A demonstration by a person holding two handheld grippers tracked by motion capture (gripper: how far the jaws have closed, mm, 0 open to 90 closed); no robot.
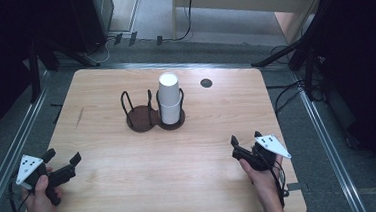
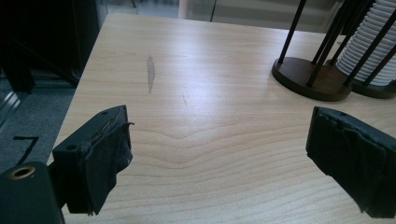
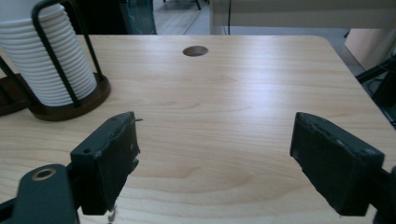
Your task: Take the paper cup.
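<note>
A stack of white paper cups (image 1: 169,98) stands in the right ring of a dark two-ring wire cup holder (image 1: 154,116) at the middle of the wooden table (image 1: 111,181); the holder's left ring is bare. In the left gripper view the cups (image 2: 369,51) and holder base (image 2: 310,78) lie at the upper right. The right gripper view has the cups (image 3: 46,60) at the upper left. My left gripper (image 1: 62,159) rests open at the table's near left edge, nothing between its jaws. My right gripper (image 1: 245,141) is open at the near right, also bare.
A round cable hole (image 1: 206,83) sits in the table's far right part. A grey scuff mark (image 2: 150,72) marks the wood at the left. Metal rails run along both sides of the table, with dark stands and cables beyond the far edge.
</note>
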